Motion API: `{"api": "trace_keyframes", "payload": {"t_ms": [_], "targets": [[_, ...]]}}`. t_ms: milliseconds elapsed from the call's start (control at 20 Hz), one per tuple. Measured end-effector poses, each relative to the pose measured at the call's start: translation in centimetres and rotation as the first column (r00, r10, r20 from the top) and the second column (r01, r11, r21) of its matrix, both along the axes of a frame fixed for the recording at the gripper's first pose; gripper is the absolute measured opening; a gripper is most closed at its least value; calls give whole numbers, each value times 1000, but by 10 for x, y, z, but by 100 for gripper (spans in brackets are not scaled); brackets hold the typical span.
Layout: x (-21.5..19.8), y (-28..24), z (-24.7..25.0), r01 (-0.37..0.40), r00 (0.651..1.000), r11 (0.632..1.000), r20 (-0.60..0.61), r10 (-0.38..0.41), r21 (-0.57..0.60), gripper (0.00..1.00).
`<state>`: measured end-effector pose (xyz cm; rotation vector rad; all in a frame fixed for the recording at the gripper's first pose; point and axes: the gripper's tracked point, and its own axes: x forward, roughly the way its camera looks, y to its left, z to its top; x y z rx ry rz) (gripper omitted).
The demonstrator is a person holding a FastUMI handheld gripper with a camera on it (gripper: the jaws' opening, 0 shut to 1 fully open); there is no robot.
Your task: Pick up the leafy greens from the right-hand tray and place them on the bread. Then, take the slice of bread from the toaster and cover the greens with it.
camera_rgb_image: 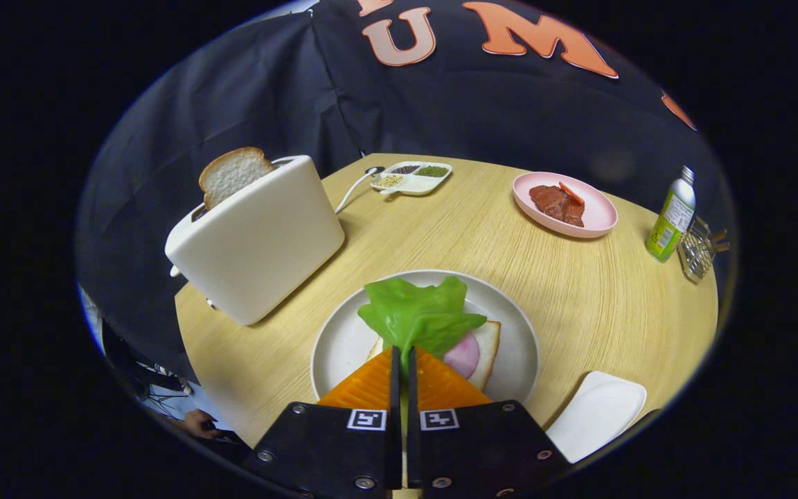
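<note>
A: Where are the leafy greens (418, 317)?
B: Pinched between the gripper (402, 360) fingers, which are drawn together on the leaf's near edge. The rest fans out just ahead of the tips, over the bread slice (485, 350) with a pink round of meat (463, 355) on the round plate (343, 339).
A: And the other slice?
B: The toast (233, 173) stands upright in the toaster (260, 242), beyond the fingers to the left.
A: Anything else on the wooden table (579, 291)?
B: A white tray (596, 412) just right of the gripper. Farther off to the right sit a pink plate (596, 208) with reddish food, a green bottle (672, 218) and a wire holder (698, 253). Straight ahead, far back, is a divided dish (413, 178).
</note>
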<state>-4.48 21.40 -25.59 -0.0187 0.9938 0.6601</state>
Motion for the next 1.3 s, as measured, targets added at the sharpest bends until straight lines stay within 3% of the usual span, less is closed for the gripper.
{"api": "trace_keyframes", "payload": {"t_ms": [250,400,750,950,1300], "targets": [[3,-6,-8,4,1000,999,19,-3,-39,7],[11,-16,-17,16,999,996,39,-12,-90,16],[20,-15,-9,40,998,994,51,-35,-100,25],[32,-17,4,83,996,989,53,-77,-123,38],[47,9,56,78,995,993,62,-73,-88,69]]}}
